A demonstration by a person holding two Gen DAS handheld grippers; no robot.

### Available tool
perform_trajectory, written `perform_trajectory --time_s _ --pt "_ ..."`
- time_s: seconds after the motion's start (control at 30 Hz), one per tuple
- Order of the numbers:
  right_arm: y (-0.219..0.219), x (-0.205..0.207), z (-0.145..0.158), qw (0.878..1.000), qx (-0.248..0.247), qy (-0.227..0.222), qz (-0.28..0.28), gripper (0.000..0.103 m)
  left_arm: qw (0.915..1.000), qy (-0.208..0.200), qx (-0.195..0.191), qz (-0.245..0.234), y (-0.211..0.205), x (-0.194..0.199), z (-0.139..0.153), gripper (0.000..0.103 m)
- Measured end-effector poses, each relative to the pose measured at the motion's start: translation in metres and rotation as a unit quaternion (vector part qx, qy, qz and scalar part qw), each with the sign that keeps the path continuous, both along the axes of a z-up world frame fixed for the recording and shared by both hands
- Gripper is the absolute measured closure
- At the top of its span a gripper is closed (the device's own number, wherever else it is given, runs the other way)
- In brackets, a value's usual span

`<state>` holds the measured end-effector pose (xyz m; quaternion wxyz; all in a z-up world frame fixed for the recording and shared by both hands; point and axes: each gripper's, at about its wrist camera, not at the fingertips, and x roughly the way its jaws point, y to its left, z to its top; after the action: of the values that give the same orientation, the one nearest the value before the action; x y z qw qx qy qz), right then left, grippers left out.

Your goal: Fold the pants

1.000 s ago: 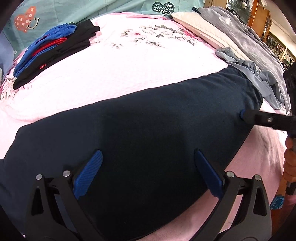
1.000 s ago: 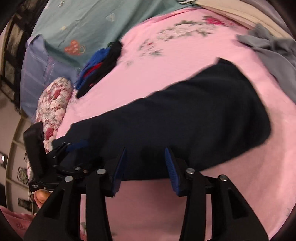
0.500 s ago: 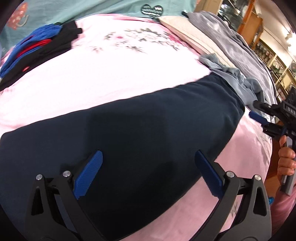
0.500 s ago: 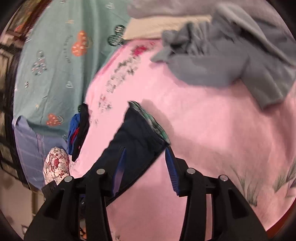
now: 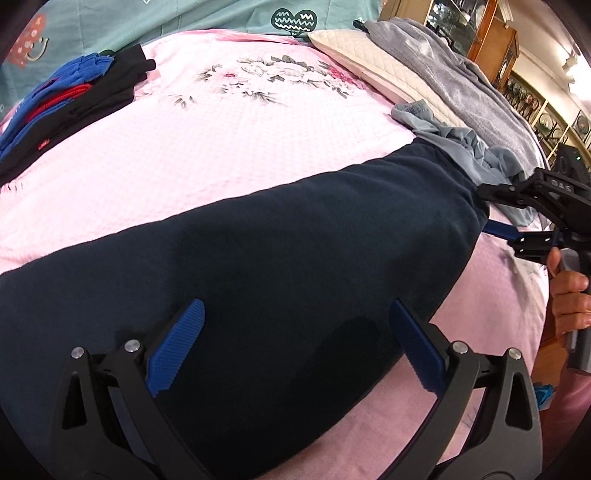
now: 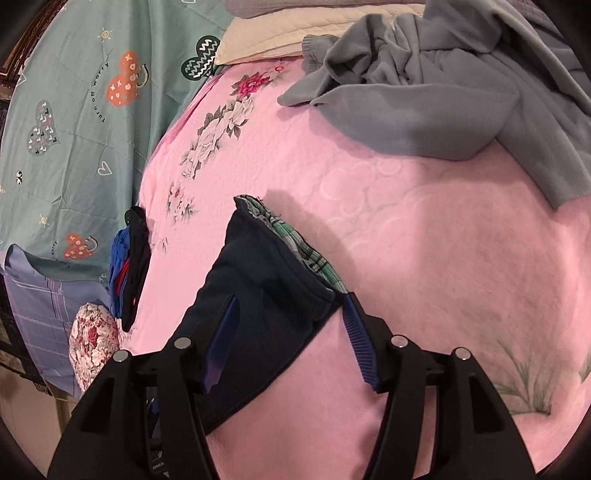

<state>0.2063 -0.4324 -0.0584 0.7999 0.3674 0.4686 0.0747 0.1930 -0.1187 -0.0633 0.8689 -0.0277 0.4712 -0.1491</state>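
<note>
We have the dark navy pants [image 5: 280,258] flat lengthwise on the pink bedspread [image 5: 207,147], both left gripper [image 5: 295,343] and right gripper [image 6: 291,336] released over them, cross-folds apparently still outstanding.

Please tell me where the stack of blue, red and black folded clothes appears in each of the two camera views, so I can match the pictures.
Left wrist view: the stack of folded clothes lies at the upper left, on the far side of the pink bedspread, beyond the dark pants.
Right wrist view: the same stack sits at the middle left, at the bedspread's edge, seen narrow and end-on.
Shared landmark: the dark heart print on the teal sheet.
</note>
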Motion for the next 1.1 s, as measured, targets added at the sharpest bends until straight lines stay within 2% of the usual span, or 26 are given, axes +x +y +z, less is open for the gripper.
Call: perform_trajectory --time_s 0.23,0.37,0.4,0.5,0.67,0.77,0.87,0.97,1.07,1.1 --pt "0.008 -0.001 0.003 0.999 -0.03 -0.02 -0.01 0.042 1.0 0.0 -0.008 0.001 0.001 0.0 0.0 0.002" --pt "0.016 -0.002 0.005 0.996 -0.086 -0.019 -0.004 0.057 1.0 0.0 -0.008 0.001 0.001 0.0 0.0 0.002" --pt "0.017 -0.001 0.004 0.995 -0.1 -0.018 -0.005 0.066 1.0 -0.001 -0.008 0.001 0.001 0.0 0.0 0.002" --pt "0.014 -0.001 -0.001 0.995 -0.095 -0.018 -0.006 0.082 1.0 0.0 -0.008 0.001 0.001 0.0 0.0 0.002" --pt "0.017 -0.005 0.003 0.996 -0.083 -0.038 -0.004 0.088 1.0 -0.001 -0.005 0.001 0.0 -0.001 0.0 0.002" --pt "0.028 -0.01 0.019 0.995 -0.069 -0.075 0.016 0.088 0.9997 -0.004 -0.023 0.007 0.007 -0.002 0.002 0.002" --pt "0.053 -0.018 0.045 0.987 -0.084 -0.121 0.057 0.088 0.9981 -0.019 -0.043 0.038 0.033 -0.009 0.015 0.002" --pt "0.095 -0.027 0.069 0.973 -0.108 -0.171 0.115 0.088 0.9926 -0.06 -0.051 0.092 0.08 -0.024 0.032 0.002" --pt "0.137 -0.037 0.081 0.955 -0.128 -0.207 0.17 0.088 0.9809 -0.093 -0.023 0.169 0.132 -0.044 0.041 0.002" --pt "0.157 -0.042 0.083 0.946 -0.136 -0.221 0.196 0.088 0.9748 -0.098 -0.02 0.199 0.153 -0.053 0.041 0.002"
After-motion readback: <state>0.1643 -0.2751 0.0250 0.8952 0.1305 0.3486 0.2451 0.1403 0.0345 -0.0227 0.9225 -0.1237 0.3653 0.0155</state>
